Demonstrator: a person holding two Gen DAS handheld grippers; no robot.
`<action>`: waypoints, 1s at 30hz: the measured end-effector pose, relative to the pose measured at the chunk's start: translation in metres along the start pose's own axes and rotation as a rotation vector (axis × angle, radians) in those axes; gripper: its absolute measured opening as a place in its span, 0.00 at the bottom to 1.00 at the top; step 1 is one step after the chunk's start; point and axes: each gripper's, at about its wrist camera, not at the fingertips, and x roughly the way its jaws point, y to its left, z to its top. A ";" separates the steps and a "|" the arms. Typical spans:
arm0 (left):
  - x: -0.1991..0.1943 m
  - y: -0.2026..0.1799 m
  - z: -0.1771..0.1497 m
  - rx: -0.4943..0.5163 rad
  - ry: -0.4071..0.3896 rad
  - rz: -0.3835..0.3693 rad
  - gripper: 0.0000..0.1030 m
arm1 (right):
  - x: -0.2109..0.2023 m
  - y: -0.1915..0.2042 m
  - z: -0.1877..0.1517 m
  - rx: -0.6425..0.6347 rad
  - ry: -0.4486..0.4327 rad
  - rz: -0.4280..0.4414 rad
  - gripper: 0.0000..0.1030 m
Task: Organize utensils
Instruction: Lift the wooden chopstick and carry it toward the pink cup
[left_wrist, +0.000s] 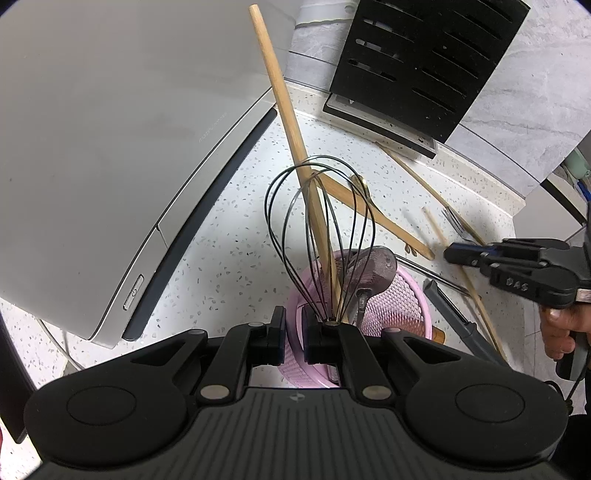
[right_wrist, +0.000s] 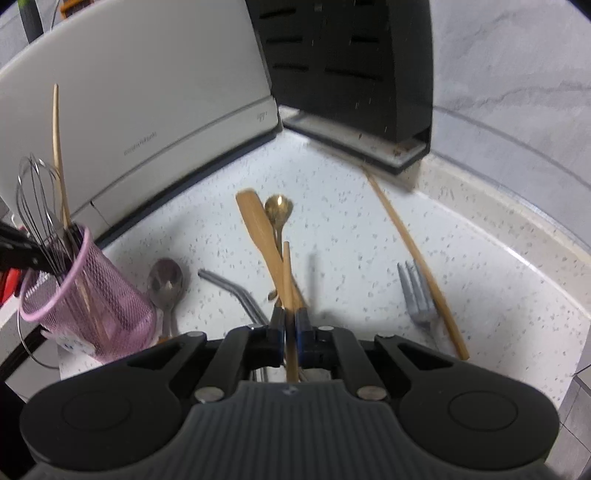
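My left gripper (left_wrist: 294, 334) is shut on the rim of a pink mesh holder (left_wrist: 402, 299), which also shows in the right wrist view (right_wrist: 92, 295). A wire whisk (left_wrist: 317, 221) and a long wooden stick (left_wrist: 284, 110) stand in the holder. My right gripper (right_wrist: 290, 321) is shut on a thin wooden chopstick (right_wrist: 287, 273) low over the speckled counter; from the left wrist view it (left_wrist: 448, 254) sits right of the holder. Loose on the counter lie a wooden spatula (right_wrist: 255, 229), a gold spoon (right_wrist: 279, 208), a silver spoon (right_wrist: 165, 280), a bent metal straw (right_wrist: 236, 291), a grey fork (right_wrist: 417, 295) and a second chopstick (right_wrist: 410, 251).
A white appliance (right_wrist: 140, 103) fills the back left and a black knife block (right_wrist: 351, 66) stands in the back corner against the marbled wall. The counter edge (right_wrist: 565, 362) drops off at the right. A dark grey tool (left_wrist: 454, 317) lies right of the holder.
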 end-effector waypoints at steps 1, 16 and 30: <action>-0.001 0.001 0.000 -0.003 -0.002 -0.001 0.08 | -0.004 0.000 0.002 0.004 -0.016 0.000 0.02; 0.002 -0.003 0.004 -0.021 -0.007 -0.005 0.06 | -0.109 0.025 0.042 0.033 -0.532 0.002 0.02; 0.001 -0.003 0.004 -0.009 -0.006 -0.004 0.06 | -0.159 0.074 0.054 0.029 -0.795 0.181 0.02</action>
